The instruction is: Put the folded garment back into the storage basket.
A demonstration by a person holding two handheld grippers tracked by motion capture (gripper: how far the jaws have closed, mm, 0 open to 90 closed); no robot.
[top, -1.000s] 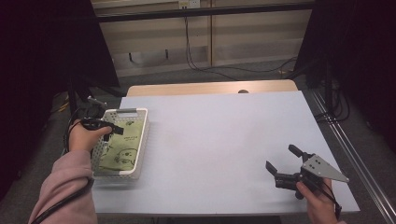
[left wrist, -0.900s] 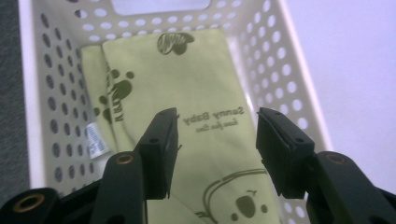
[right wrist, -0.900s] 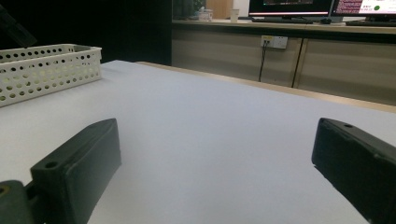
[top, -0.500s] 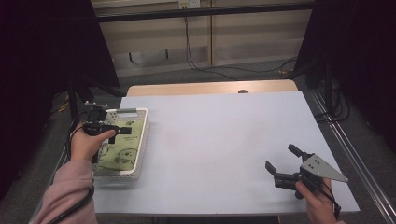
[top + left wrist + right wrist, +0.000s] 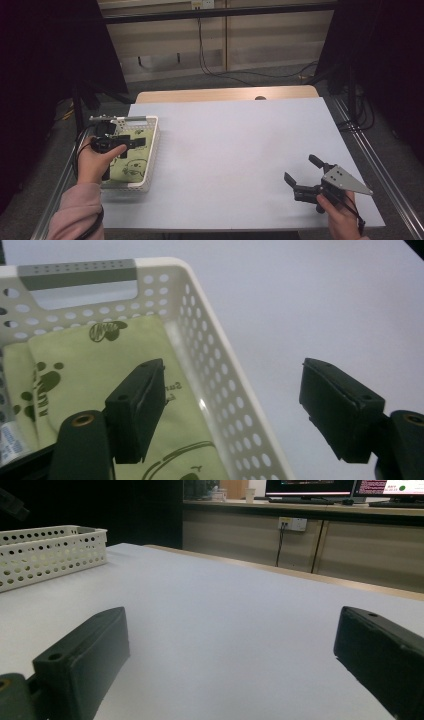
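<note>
Nothing lifted yet: cloth in the basket

My left gripper [image 5: 227,415] gapes wide astride the white basket [image 5: 220,380] wall, green cloth [image 5: 95,375] under its inner jaw; my right gripper [image 5: 303,175], also wide and empty, waits well apart.

Left gripper [image 5: 232,412] w/ jaws spread wide, straddling the long wall of a white perforated basket [image 5: 215,365]: one jaw inside, above a green cloth [image 5: 95,375] w/ dark paw prints & lettering, the other outside over the pale grey table [image 5: 310,300]. Grey handle bar [image 5: 75,274] tops basket's far end.
</note>
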